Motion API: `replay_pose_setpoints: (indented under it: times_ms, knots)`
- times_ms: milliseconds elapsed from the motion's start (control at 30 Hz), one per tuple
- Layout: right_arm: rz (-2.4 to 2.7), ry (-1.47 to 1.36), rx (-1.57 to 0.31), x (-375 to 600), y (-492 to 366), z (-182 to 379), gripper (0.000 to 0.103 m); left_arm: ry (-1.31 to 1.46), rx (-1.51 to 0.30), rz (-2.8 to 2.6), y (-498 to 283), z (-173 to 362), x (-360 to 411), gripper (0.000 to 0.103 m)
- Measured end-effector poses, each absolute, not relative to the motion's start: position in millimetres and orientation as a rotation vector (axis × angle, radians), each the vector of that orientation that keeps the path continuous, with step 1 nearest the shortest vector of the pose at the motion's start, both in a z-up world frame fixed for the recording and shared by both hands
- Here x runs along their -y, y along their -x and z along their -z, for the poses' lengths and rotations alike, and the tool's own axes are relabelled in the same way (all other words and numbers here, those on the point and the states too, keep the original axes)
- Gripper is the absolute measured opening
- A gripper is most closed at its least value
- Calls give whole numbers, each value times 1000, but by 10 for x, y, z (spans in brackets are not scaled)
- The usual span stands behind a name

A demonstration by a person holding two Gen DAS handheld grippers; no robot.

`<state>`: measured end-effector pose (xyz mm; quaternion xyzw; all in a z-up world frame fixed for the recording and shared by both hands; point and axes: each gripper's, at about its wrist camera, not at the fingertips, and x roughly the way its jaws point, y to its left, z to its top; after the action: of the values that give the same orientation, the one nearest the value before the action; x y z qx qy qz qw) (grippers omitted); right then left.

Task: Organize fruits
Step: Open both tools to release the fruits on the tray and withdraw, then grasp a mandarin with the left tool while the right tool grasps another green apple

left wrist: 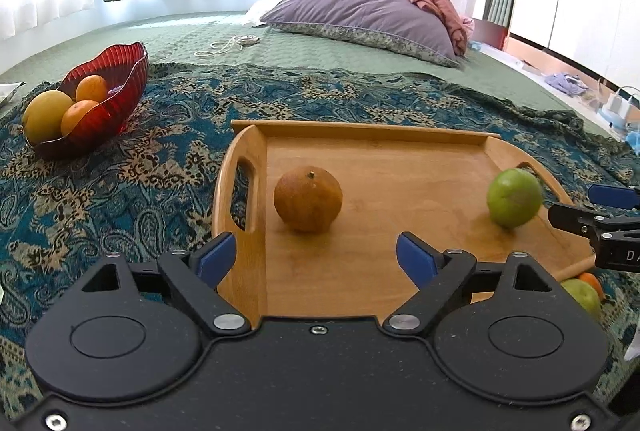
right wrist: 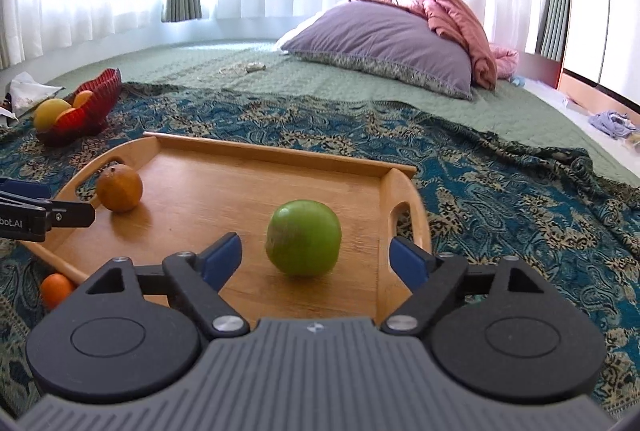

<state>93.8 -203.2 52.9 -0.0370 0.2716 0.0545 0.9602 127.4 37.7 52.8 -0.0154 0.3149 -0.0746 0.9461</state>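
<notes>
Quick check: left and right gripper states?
Left gripper: open, empty; orange sits free on the tray.
Right gripper: open, empty; green fruit lies ahead, untouched.

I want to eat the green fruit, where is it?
The green fruit sits on the wooden tray, near its right handle, just ahead of the open right gripper; the brown orange is across the tray.

Bed (left wrist: 320,43): patterned throw (left wrist: 120,171), pillow (left wrist: 360,11), cable (left wrist: 224,45).
</notes>
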Motion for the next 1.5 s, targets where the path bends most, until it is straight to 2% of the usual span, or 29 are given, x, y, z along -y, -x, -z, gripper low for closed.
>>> replay_pose_setpoints:
  times_ms: [467,1267,1367,1467,1500]
  knots:
    - [-122,6,-471,2117,-394,-423,100,18,-607,172,-847,-532,-375,94]
    - [-123,106,-441,1791,-66,-144,100,-49,-613,175,-464,-282,-266,96]
    - [-121,115,-437,1769,-41,-129,97,-50,-610,181,-421,-257,-261,92]
    - [-122,124,-438,1735,-29,-114,91,-56,-615,178,-414,-250,-252,80]
    - [-119,126,-439,1724,-19,-105,89,-54,-620,178,-414,-253,-252,73]
